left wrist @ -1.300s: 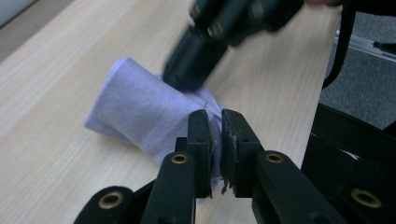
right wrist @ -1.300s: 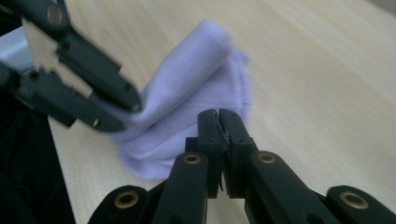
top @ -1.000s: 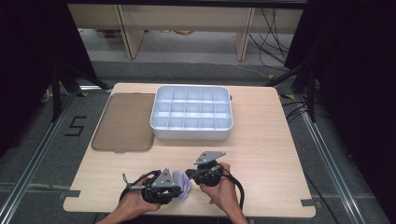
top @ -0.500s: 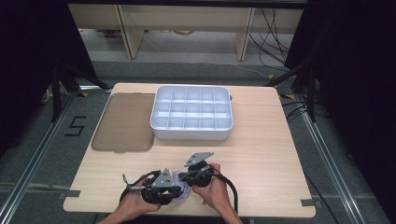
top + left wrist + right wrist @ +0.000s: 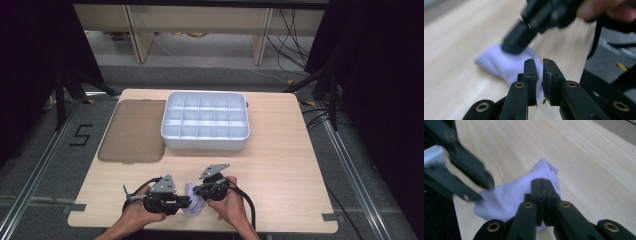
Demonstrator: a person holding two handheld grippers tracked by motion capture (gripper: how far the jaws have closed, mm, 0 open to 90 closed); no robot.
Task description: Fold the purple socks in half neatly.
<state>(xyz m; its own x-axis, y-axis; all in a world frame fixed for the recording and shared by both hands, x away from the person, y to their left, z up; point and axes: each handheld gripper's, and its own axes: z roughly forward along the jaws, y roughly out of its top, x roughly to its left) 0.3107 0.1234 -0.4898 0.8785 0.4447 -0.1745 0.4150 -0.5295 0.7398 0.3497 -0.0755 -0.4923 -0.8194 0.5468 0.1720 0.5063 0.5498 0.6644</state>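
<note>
Moved: right gripper (image 5: 200, 192) has slid in toward the cloth, so both grippers now meet over it
Table (image 5: 280, 165): cloth (image 5: 194, 201) near its front edge
Left gripper (image 5: 186, 202): jaws pinching cloth's edge
Right gripper: jaws pressed together on cloth

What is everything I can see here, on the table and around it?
Cloth: one, pale lilac, near table edge, between both tongs.
Compartment tray: one, white, empty, table's far middle.
Lid: one, brownish translucent, flat, left of the tray.
Table: one, light wood.
Floor marking: one, black "5", left of table.
Cables: several, black, far floor.
Left tongs: black, nearly closed at the cloth's edge.
Right tongs: black, closed at the cloth.
</note>
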